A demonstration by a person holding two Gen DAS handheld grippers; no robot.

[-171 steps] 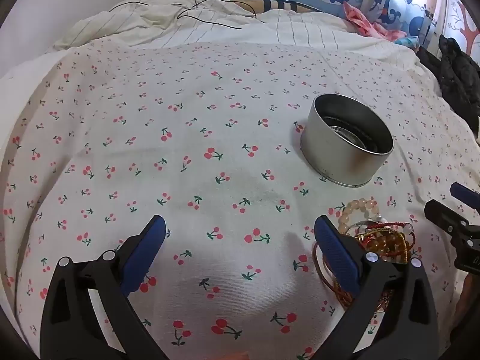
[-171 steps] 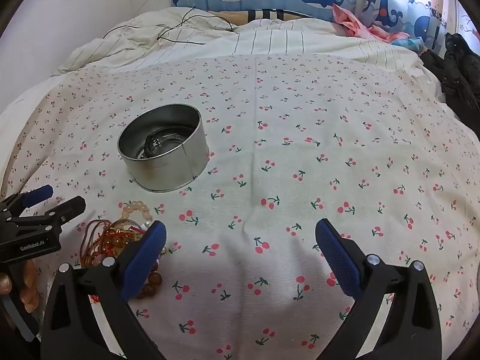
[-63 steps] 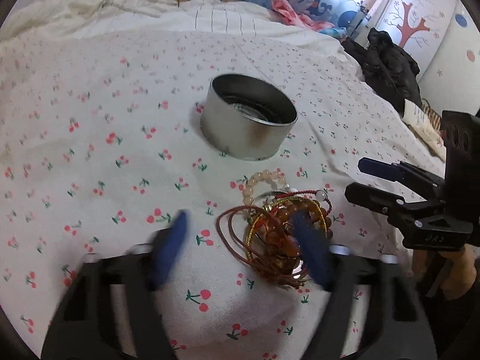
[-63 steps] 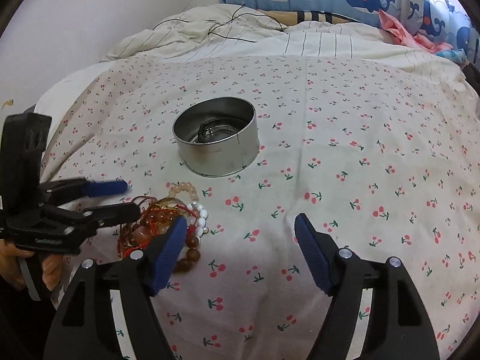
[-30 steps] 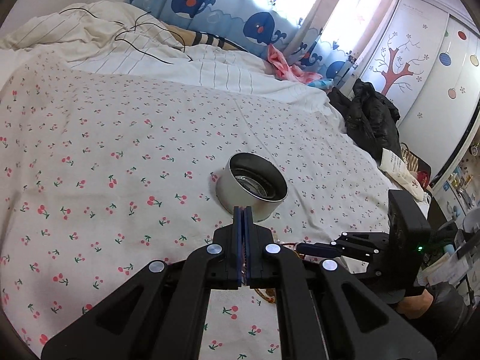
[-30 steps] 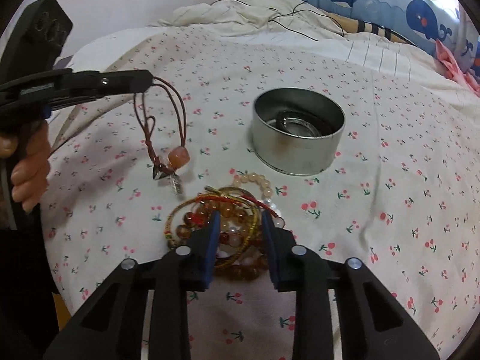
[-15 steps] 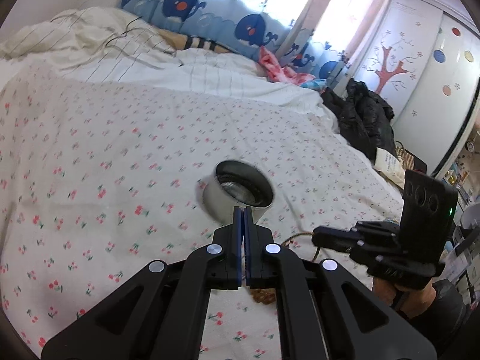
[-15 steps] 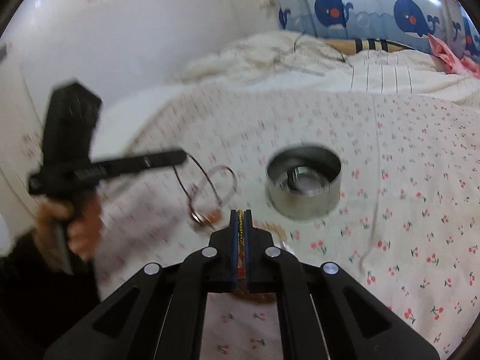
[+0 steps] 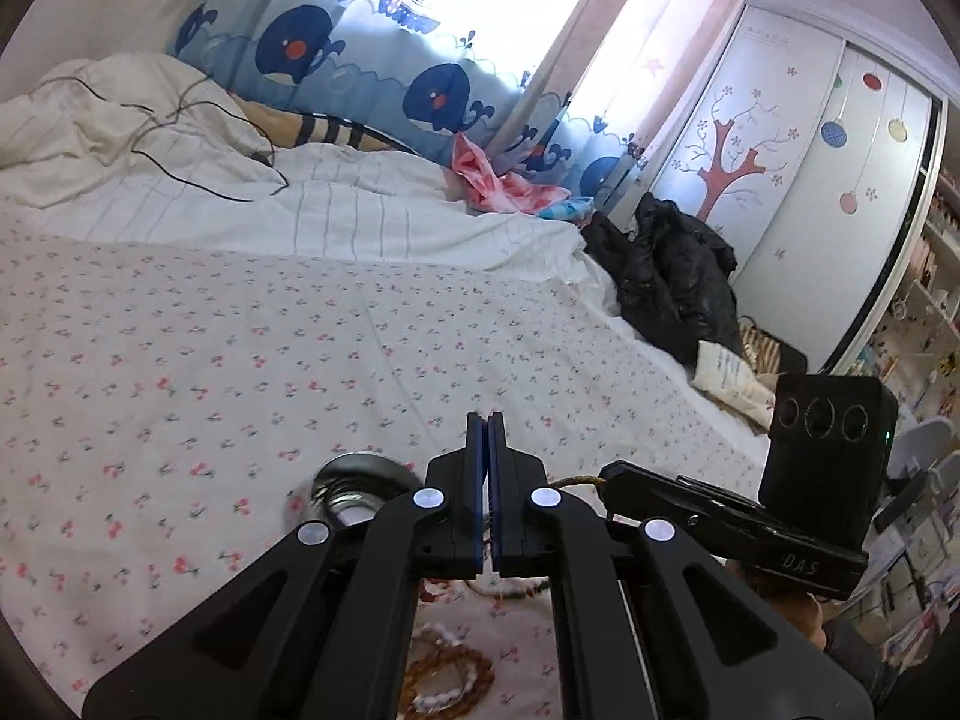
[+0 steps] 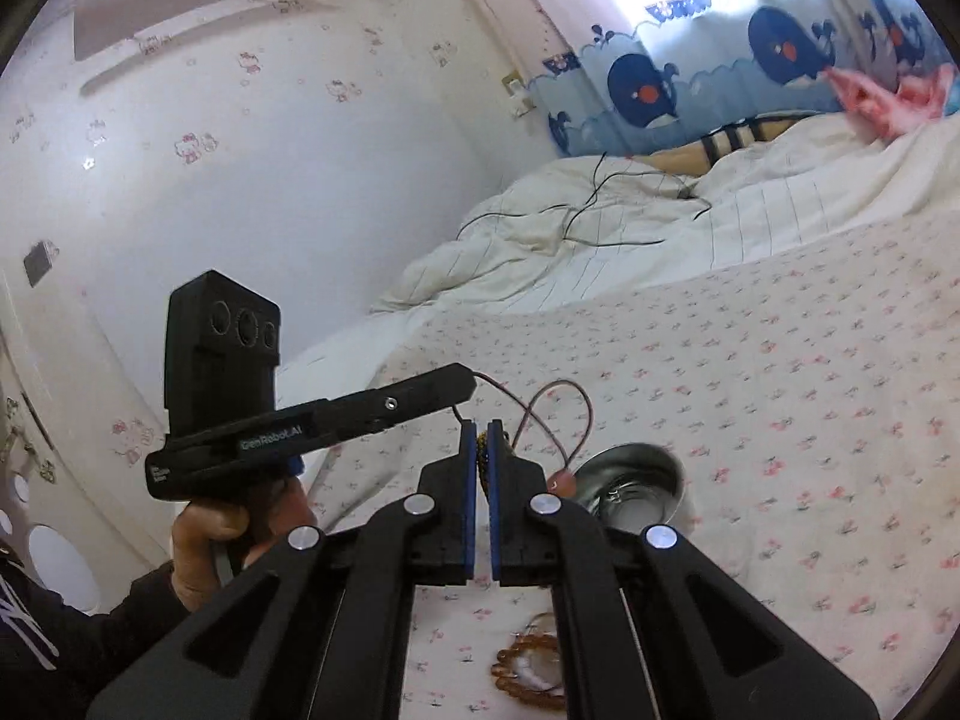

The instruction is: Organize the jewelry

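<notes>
bedroom, whale-print curtains at the window; work surface is a bed [image 9: 180, 360] under a cherry-print sheet.

left gripper [image 9: 487, 450]: jaws fully together, pinched on a brown cord necklace [image 10: 558, 414]. in the right wrist view the cord runs from its tip, loops in the air, and ends in a reddish bead hanging just beside the rim of the metal tin [image 10: 630, 480].

right gripper [image 10: 482, 450]: jaws nearly shut with a narrow gap, something golden and beaded wedged between the pads; reads as a gold chain bracelet [image 10: 481, 450]. the left wrist view shows a thin gold strand leaving its tip [image 9: 576, 482].

both grippers lifted off the sheet, close together, near the tin.

tin: something shiny lies inside; cannot tell what or how many pieces.

remaining on the sheet: a pile of bead bracelets [image 10: 528, 675], amber and white, below the grippers, near the tin but apart from it.

progress (judgement): early-to-mid. two pieces are in the air and not yet deposited; the pile remains. next likely need: get the cord over the tin opening without it snagging on the gold strand.
</notes>
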